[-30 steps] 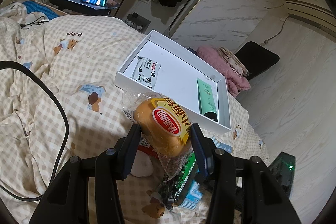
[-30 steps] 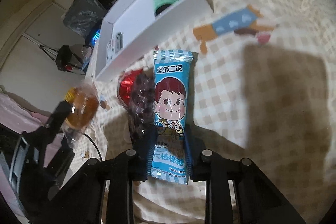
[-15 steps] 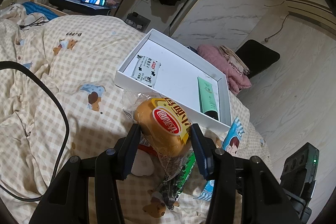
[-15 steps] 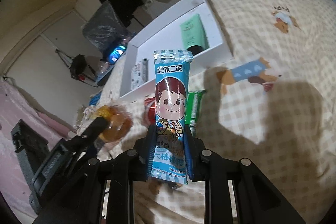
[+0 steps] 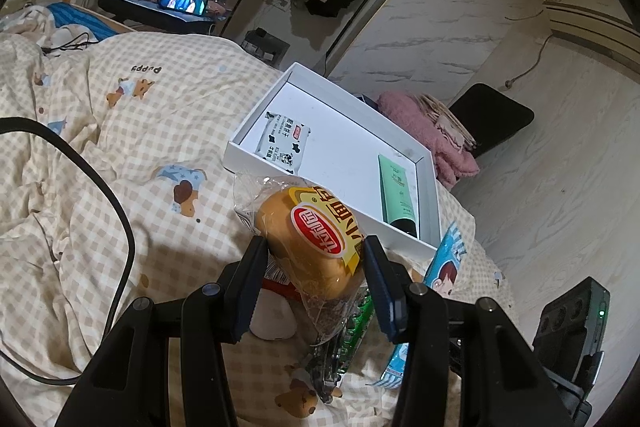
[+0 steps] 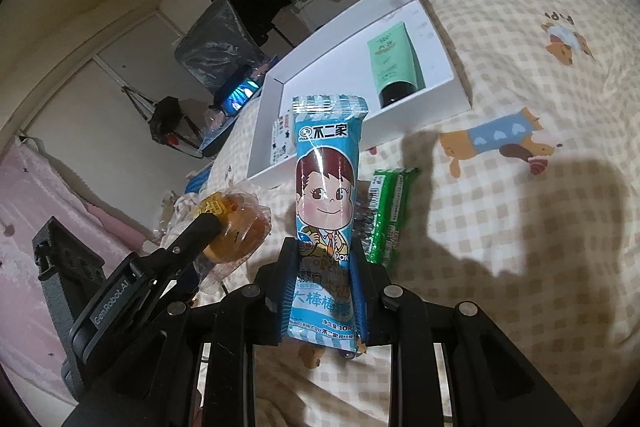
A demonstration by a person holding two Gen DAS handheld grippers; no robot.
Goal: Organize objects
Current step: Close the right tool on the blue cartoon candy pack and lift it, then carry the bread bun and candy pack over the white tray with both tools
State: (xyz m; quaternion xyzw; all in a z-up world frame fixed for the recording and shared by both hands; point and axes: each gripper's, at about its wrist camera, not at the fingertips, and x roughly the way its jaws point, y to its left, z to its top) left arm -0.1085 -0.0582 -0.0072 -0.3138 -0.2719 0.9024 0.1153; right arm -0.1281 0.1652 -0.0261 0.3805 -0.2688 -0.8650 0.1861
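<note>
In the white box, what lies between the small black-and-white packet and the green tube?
Nothing: between the packet and the green tube, the floor of the white box is bare. The left wrist view shows this best.

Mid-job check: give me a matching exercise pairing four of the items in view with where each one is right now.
Things:
1. wrapped bun
2. blue candy packet
3. green tube
4. green snack bar

Places:
A. lying on the checked bedspread, outside the box
B. clamped in the right hand-held gripper
C. lying inside the white box
D. clamped in the left hand-held gripper

Pairs: 1-D, 2-B, 3-C, 4-A
</note>
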